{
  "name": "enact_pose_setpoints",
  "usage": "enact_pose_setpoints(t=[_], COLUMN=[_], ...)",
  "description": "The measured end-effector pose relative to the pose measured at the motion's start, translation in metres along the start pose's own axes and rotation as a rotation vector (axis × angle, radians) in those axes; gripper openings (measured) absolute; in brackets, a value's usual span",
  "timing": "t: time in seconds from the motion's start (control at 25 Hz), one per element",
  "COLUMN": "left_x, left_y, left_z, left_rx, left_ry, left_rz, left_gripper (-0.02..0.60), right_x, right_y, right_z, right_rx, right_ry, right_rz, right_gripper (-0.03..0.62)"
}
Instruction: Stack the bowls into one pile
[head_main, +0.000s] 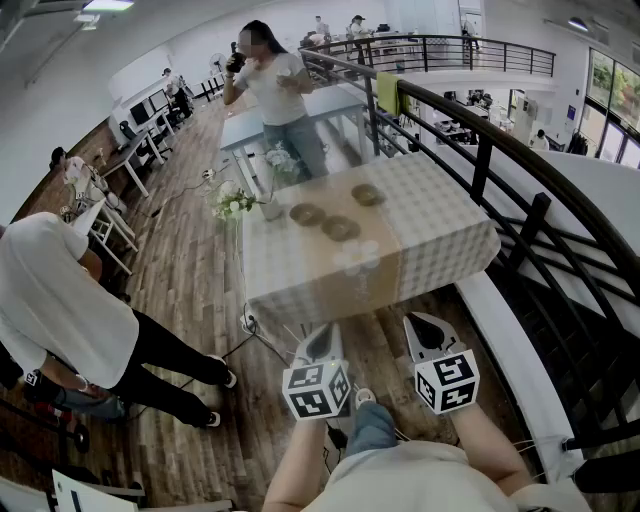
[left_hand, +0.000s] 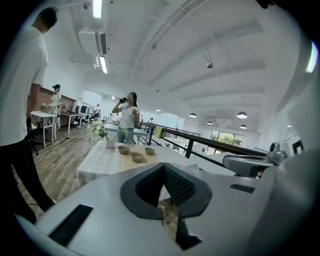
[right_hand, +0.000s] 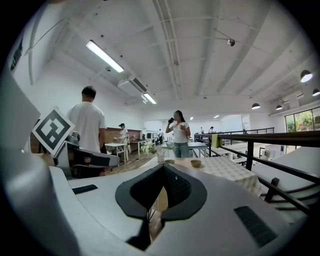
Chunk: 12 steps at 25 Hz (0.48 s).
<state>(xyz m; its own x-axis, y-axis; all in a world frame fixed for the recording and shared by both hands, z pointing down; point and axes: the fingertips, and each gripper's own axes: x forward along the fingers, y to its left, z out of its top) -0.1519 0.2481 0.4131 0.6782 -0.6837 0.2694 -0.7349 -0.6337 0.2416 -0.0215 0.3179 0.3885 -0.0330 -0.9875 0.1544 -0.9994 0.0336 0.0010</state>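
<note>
Bowls, qty three, stand apart on the tan runner (head_main: 365, 265) that crosses the checked cloth of the bench (head_main: 450, 240): left bowl (head_main: 306, 214), middle bowl (head_main: 340, 228) and right bowl (head_main: 367, 194). None touches another, so no pile is started. A vase (head_main: 268, 208) w/ white flowers stands at the bench's far left corner.

We hold both grippers side by side, short of the bench's near edge and well apart from the bowls. Left gripper (head_main: 328, 332): jaws together, tips meeting, nothing between them. Right gripper (head_main: 417, 322): jaws together, likewise empty. Each carries its marker cube (head_main: 316, 390) at the rear.

In the left gripper view we see all three bowls ahead, above the closed jaw tips. In the right gripper view only two show, beside the vase.

One person (head_main: 275, 90) stands beyond the bench's far end. Another person in a white shirt (head_main: 60, 300) stands on the wood floor to the left.
</note>
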Motion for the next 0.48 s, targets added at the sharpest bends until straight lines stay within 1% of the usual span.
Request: enact_pose_setpoints(t=[0.24, 0.48], left_x=[0.002, 0.007], left_y=[0.000, -0.003], left_z=[0.009, 0.008], left_rx=[0.009, 0.022], left_ry=[-0.005, -0.002], left_rz=[-0.003, -0.005], left_gripper=[0.003, 0.003], right_x=[0.007, 0.012], right_y=[0.007, 0.004], right_z=[0.003, 0.003], right_rx=[-0.009, -0.006], right_ry=[0.008, 0.008], right_rz=[0.018, 0.020], right_gripper=[-0.002, -0.002])
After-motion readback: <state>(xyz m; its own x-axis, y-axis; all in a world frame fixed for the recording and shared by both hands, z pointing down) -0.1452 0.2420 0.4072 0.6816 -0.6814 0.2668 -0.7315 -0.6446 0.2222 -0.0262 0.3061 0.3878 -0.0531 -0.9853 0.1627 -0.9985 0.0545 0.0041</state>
